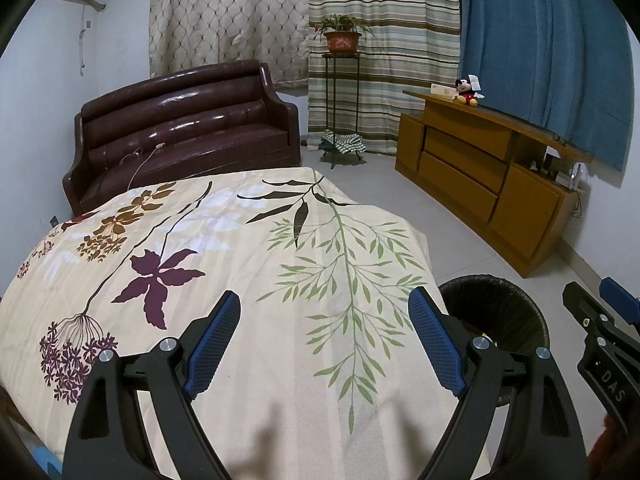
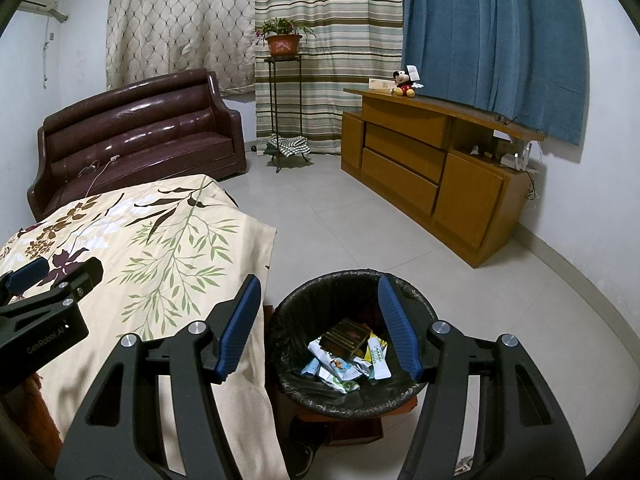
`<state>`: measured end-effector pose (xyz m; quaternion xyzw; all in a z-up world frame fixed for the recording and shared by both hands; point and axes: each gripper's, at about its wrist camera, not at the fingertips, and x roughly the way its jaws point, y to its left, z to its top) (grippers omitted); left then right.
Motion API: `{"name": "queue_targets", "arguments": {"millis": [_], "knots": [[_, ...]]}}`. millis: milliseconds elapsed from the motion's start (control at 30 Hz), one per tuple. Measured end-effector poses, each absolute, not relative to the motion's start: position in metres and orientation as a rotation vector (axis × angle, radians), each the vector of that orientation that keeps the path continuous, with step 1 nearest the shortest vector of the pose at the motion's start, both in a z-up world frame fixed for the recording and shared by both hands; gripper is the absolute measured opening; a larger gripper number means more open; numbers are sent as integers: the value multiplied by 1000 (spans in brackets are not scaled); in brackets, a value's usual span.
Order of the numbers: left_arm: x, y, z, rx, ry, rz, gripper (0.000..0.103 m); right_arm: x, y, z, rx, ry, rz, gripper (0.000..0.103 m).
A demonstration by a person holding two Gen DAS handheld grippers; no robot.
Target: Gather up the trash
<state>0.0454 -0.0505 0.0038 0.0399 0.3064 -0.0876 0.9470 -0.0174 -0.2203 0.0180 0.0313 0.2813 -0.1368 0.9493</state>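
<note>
A floral tablecloth (image 1: 248,280) covers the table at left; on the tiled floor (image 2: 360,232) just right stands a lined bin (image 2: 288,320).

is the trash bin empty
No, the bin holds a pile of wrappers and a dark box.

Left wrist cam sits low and close over the cream floral-print bedspread (image 1: 248,280), angled down along its own 2 blue-padded fingers toward the far curtained wall, with the round bin lined with a black bag (image 1: 516,304) only partly visible at lower right. Right wrist cam faces the same way from a spot further right, directly above and near that bin (image 2: 416,300), bedspread (image 2: 192,240) off to its left. Both views share the dark-brown leather sofa (image 1: 184,120) (image 2: 140,136), the yellow-brown wooden cabinet (image 1: 480,168) (image 2: 432,168), and each catches the other gripper at its edge.
</note>
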Motion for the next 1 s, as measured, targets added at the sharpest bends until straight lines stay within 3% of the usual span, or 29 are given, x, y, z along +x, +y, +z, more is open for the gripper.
{"name": "queue_targets", "arguments": {"millis": [1000], "knots": [[42,-56,0,72,614,-192,85,-17,-219,19,64,575,-277,60]]}}
